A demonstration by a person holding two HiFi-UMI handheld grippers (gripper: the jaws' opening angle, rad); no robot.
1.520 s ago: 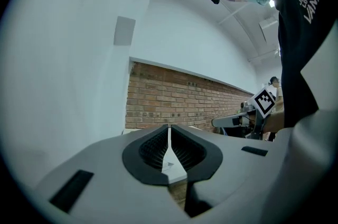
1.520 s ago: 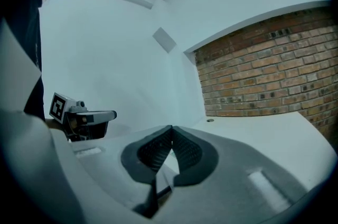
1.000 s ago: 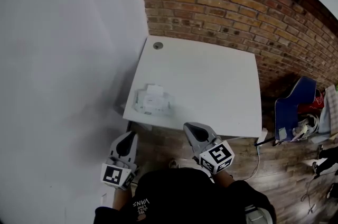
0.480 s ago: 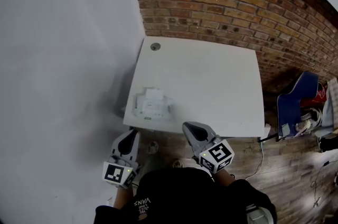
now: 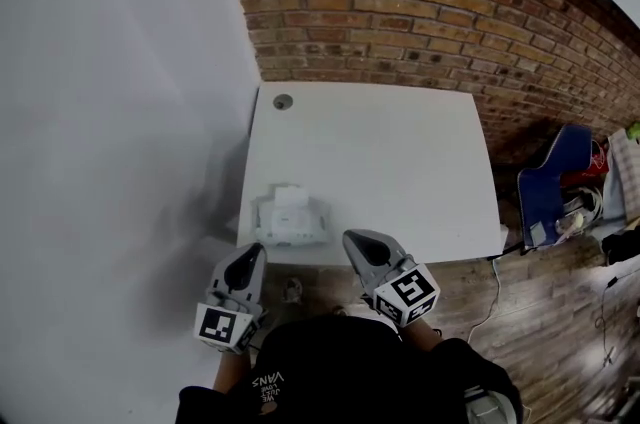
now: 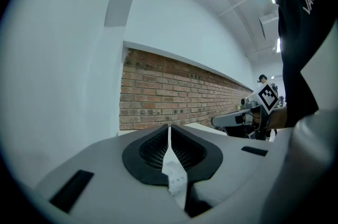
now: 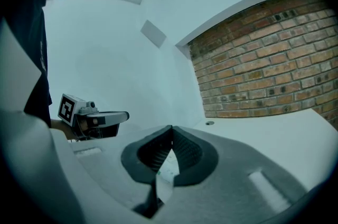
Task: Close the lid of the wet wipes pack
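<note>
- A white table (image 5: 400, 162) stands in a corner, with a brick wall (image 5: 420, 12) behind it, a white wall on the left and a wood floor below.
- The pack (image 5: 290, 224) lies near the table's front left edge. It is just beyond the left tongs (image 5: 250, 254) and somewhat left of the right tongs (image 5: 353, 241).
- A pale flap, which I take for the lid (image 5: 290, 197), shows at the far side of the pack and appears to be lifted. It is too small to be sure.
- Both tongs hang short of the table's front edge and touch neither the table nor the pack.
- Each gripper view shows its jaws pressed together tip to tip, with nothing caught between them.
- Step in hand: this looks like the approach. The closing itself is not yet begun.
- Next move, as I judge it: bring one pair of tongs forward over the pack, get behind the raised flap, then swing it toward the person and press it down flat.
- The other pair may need to rest on the pack so that it does not slide toward the edge.
</note>
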